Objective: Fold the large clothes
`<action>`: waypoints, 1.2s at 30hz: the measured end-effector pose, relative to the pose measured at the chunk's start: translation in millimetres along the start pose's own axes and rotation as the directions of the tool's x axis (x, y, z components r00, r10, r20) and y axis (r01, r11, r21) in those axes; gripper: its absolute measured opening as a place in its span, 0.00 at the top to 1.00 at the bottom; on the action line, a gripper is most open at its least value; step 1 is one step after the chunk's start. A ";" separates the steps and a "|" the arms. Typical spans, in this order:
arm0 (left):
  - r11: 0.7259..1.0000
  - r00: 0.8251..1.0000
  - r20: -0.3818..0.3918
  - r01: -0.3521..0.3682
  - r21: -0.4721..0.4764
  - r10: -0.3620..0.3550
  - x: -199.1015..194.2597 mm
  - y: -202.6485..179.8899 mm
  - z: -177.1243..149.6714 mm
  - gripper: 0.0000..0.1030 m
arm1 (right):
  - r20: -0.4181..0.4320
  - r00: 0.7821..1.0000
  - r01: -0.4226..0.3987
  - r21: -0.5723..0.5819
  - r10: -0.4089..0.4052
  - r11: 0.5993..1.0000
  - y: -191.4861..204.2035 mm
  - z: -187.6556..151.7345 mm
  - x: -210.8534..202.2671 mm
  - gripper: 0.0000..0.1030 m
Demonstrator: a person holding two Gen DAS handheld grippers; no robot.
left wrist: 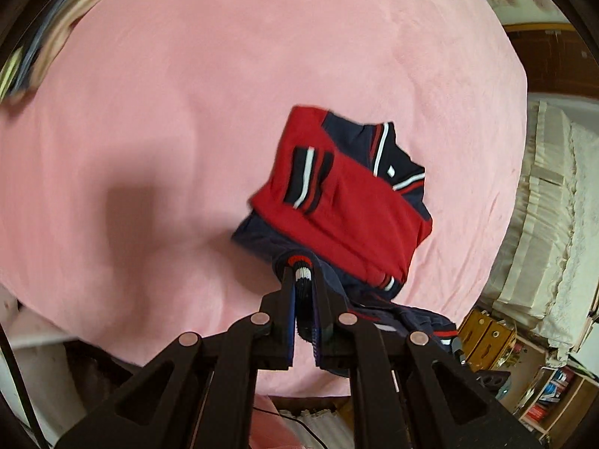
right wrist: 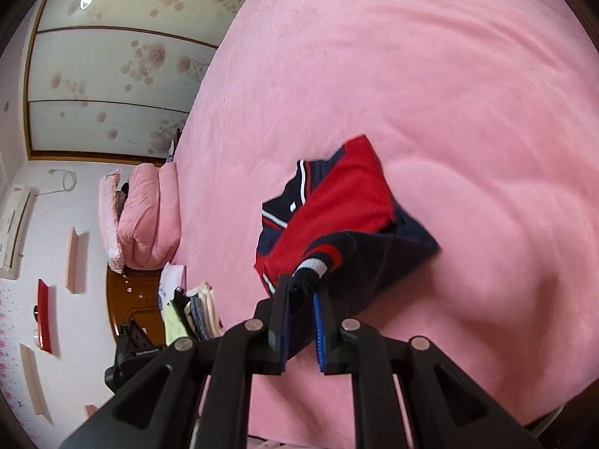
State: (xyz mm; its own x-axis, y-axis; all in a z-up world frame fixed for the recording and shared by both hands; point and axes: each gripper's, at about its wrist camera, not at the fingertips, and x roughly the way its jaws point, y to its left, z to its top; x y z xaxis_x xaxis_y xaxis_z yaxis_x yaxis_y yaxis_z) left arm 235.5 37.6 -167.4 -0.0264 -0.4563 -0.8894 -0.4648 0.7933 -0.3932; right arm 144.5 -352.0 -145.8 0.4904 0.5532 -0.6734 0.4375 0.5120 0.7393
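A red and navy jacket (left wrist: pixel 348 202) with white stripes lies partly folded on the pink bed cover (left wrist: pixel 187 112), its near edge lifted. My left gripper (left wrist: pixel 301 262) is shut on a striped ribbed hem of the jacket, which bunches between the fingers. In the right wrist view the same jacket (right wrist: pixel 344 194) hangs up from the bed cover (right wrist: pixel 411 75), and my right gripper (right wrist: pixel 305 282) is shut on another ribbed, striped edge. Navy cloth drapes down from both grips to the folded red part.
A folded pink quilt (right wrist: pixel 149 217) sits at the bed's end by a wooden headboard (right wrist: pixel 131 299). Stacked folded clothes (right wrist: pixel 194 314) lie beside it. White bedding (left wrist: pixel 543 205) and shelves (left wrist: pixel 554 396) stand off the bed's edge. A striped cloth pile (left wrist: pixel 56 26) lies far left.
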 end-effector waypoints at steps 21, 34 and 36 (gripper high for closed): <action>0.908 0.963 0.185 -0.251 0.335 0.198 45.7 -54.7 96.4 0.71 | 0.095 0.973 0.221 -0.110 -0.211 0.969 36.3 87.1 98.7 0.58; 0.732 0.936 0.251 -0.349 0.586 0.246 73.8 -60.9 54.7 0.56 | 0.125 0.921 0.390 -0.280 -0.369 0.878 32.5 62.5 107.2 0.57; 0.717 0.943 0.234 -0.332 0.613 0.236 82.2 -65.7 52.6 0.42 | 0.108 0.914 0.406 -0.275 -0.391 0.872 25.7 53.6 112.6 0.57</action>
State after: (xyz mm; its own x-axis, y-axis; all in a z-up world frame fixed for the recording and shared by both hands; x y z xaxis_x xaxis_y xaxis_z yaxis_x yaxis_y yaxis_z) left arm 310.4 -30.8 -226.9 0.0721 -0.1485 -0.9863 0.2185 0.9672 -0.1297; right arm 251.4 -311.8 -202.0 0.3587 0.2341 -0.9036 0.3729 0.8515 0.3686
